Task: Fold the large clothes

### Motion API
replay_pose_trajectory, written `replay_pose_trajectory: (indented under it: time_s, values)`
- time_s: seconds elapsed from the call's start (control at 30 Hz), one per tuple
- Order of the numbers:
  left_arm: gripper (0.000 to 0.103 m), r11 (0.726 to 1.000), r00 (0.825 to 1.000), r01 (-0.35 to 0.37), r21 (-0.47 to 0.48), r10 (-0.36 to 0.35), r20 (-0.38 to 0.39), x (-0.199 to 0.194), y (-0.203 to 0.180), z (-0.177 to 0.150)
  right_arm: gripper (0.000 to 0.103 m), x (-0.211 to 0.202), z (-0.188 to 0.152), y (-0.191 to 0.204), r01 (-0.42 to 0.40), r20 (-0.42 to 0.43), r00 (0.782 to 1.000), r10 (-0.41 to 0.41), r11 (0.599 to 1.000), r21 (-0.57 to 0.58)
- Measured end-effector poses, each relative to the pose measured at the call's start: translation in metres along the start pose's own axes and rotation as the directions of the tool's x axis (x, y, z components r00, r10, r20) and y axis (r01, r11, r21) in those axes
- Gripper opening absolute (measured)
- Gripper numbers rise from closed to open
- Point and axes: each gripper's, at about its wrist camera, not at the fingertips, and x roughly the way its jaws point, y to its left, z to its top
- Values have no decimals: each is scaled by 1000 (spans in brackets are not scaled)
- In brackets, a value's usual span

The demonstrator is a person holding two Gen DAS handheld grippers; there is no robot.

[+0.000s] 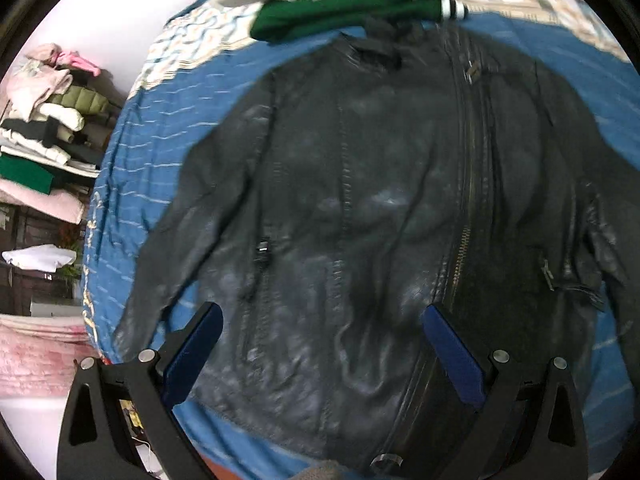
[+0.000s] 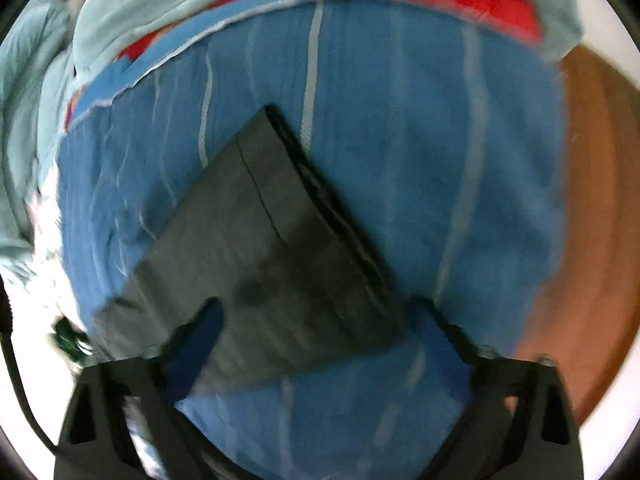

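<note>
- Blue bedspread (image 1: 152,152) with thin pale stripes covers the bed; both views are motion-blurred.
- Black jacket (image 1: 360,200) lies flat on the bedspread, front up, collar at 12 o'clock, hem at 6 o'clock, zipper (image 1: 468,184) running down right of centre.
- Left gripper (image 1: 322,322) hovers over the hem, fingers spread wide, nothing between them.
- Right wrist view: one sleeve (image 2: 260,248) lies on the bedspread, cuff end toward 12 o'clock.
- Right gripper (image 2: 318,320) spread wide over the sleeve; contact with the cloth cannot be told.
- Green garment (image 1: 344,12) with white-striped cuffs lies just beyond the collar at 12 o'clock.
- Stack of folded clothes (image 1: 44,128) sits at 9 o'clock, off the bed.
</note>
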Motion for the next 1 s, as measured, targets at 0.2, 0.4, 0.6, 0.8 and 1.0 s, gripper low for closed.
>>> replay_pose_trajectory:
  time_s: [0.2,0.4,0.6,0.8,1.0]
  values:
    - [103,999,1000,12,53,-13,28,17,-21,6,29,-26,-2,23,-12,199,979,30,996,-90]
    - [103,994,997,57,90,-60,39,43,-31,6,42,-22,23,52,97,238,970,-40,968,-233]
    - [103,987,991,130,97,-130,-10,74,-37,9,72,-10,9,13,-150,138,978,155,988,-44]
    - [103,979,983,181,90,-182,0,82,-36,9,74,46,8,20,-335,92,939,330,941,48]
    - [103,968,971,239,77,-238,-16,91,-22,11,73,50,14,27,-455,248,871,425,887,75]
